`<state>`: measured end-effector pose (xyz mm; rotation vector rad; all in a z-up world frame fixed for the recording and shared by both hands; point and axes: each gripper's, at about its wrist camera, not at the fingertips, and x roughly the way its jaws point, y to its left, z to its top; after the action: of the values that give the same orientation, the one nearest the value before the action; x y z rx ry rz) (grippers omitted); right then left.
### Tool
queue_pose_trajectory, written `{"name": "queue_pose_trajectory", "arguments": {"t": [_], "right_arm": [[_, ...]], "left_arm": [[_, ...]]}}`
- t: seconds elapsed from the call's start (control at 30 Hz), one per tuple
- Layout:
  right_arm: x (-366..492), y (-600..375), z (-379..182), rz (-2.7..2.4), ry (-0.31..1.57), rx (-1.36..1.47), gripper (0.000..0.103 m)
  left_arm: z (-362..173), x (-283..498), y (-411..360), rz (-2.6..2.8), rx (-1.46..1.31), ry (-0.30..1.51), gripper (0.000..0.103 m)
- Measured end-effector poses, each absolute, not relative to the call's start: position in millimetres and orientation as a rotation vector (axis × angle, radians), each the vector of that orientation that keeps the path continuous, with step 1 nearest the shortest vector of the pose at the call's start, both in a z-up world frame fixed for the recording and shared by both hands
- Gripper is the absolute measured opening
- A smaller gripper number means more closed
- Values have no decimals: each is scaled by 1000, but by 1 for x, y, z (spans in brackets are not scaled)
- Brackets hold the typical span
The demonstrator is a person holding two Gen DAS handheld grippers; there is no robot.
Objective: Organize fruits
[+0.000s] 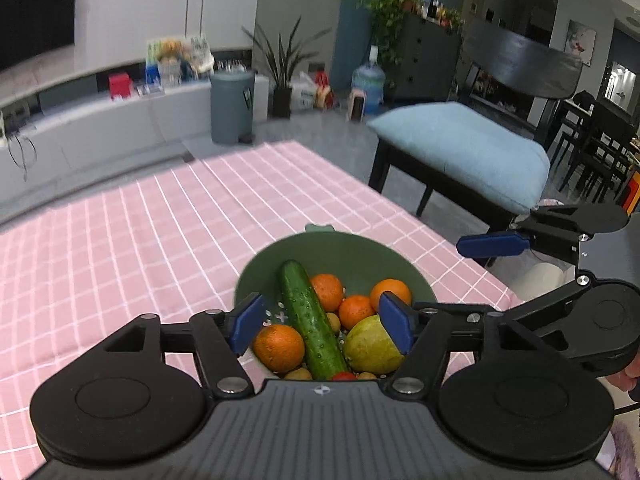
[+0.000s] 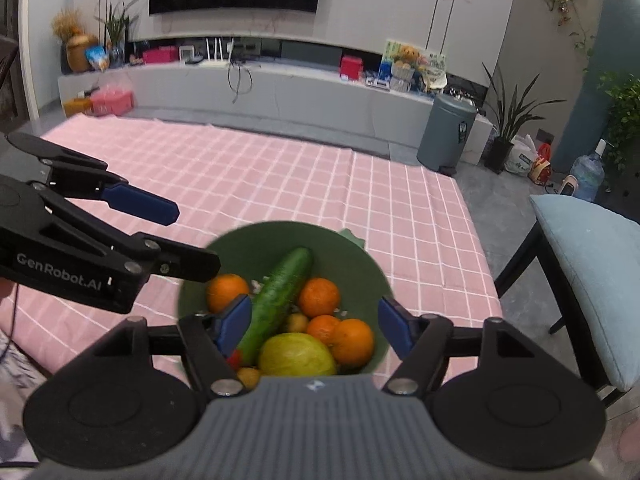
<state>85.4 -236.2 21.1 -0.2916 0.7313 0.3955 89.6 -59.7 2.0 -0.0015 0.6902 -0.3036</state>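
Left wrist view: both grippers' jaws spread above green bowl (image 1: 344,250), cucumber (image 1: 308,320) crossing oranges.

We see a dim indoor room under soft, even light, with no hard shadows on the pink tablecloth (image 1: 160,248). Both fisheye views bend straight lines strongly toward the edges, and the corners go black. The far background looks smeared and soft, while the green bowl (image 2: 248,248) at lower centre is a little blurred. A faint sheen shows on the cucumber (image 1: 308,316).
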Motion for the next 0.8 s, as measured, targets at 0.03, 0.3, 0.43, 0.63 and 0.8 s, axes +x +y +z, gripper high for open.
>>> {"name": "queue_pose_trajectory", "arguments": {"t": [0.03,0.3,0.43,0.63,0.8], "right_arm": [[79,-235,23,398,723,-279,73],[31,-225,17,381,685,-184,78],[12,-217,8,353,663,-132,78],[-18,-212,-1,254,583,-55,79],[-40,-217,-6,189,529,-23,86]], "left_arm": [[4,83,-59,-296,9,676,81],[4,32,-49,-189,125,615,81],[-2,15,-43,-123,157,603,82],[-5,-8,-40,-68,129,564,85],[-7,-22,-45,-45,94,518,86]]}}
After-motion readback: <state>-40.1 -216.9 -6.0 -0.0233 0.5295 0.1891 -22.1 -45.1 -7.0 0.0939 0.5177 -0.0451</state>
